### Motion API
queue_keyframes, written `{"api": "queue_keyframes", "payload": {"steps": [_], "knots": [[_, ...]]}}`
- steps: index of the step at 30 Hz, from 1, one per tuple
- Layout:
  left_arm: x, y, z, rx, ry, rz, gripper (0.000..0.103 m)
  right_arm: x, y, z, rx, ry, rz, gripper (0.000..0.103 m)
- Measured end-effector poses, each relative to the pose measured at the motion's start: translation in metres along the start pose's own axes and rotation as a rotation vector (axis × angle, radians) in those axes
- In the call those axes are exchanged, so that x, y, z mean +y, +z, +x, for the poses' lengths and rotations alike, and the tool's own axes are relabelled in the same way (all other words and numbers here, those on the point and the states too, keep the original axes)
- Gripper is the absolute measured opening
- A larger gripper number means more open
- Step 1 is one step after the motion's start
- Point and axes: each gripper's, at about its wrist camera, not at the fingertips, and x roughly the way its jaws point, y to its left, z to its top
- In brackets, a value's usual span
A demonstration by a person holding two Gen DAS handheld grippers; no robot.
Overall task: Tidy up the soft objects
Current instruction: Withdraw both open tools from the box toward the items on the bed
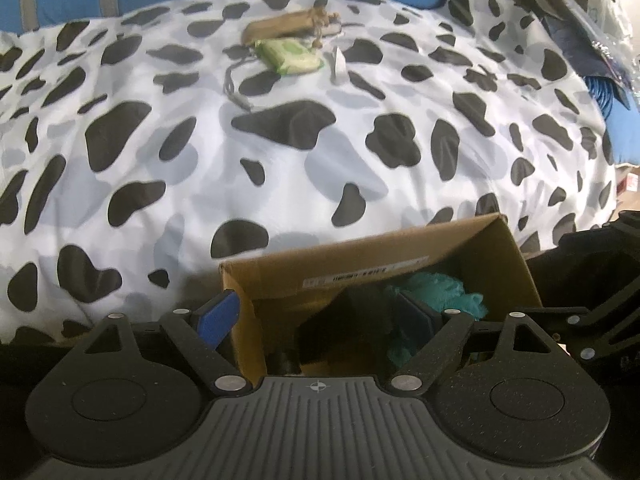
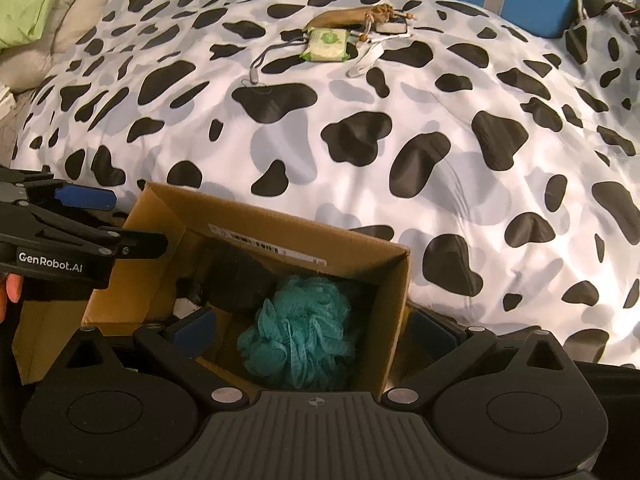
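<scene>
We see a teal loofah and a dark item already in the box. At twelve o'clock on the bed, a pouch and a wipes pack remain. Both the left tongs and the right tongs gape wide over the box, holding nothing.

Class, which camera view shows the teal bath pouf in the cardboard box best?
The right wrist view: the teal bath pouf lies nearly whole in the cardboard box. The left wrist view shows only parts behind its gripper's finger.

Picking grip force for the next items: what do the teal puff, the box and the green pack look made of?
Teal puff: bunched nylon-like mesh, matte, judging by the gathered netted ruffles; soft.
Box: brown corrugated cardboard, matte, with raw folded flap edges and a printed label on its inner wall.
Green pack: probably a thin plastic film pouch, slightly glossy with crimped ends; too far away to be sure.
</scene>
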Motion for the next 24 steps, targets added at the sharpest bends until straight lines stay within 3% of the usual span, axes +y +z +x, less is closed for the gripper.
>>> {"api": "queue_keyframes", "payload": {"steps": [12, 18, 24], "knots": [[0.004, 0.012, -0.010, -0.113, -0.011, 0.004, 0.085, -0.011, 0.009, -0.012, -0.105, -0.009, 0.069, 0.103], [0.004, 0.021, -0.009, -0.151, 0.059, 0.034, 0.085, -0.024, 0.020, -0.014, -0.171, -0.076, 0.117, 0.103], [0.016, 0.032, 0.000, -0.154, 0.072, -0.001, 0.085, -0.042, 0.034, -0.011, -0.215, -0.104, 0.179, 0.103]]}}
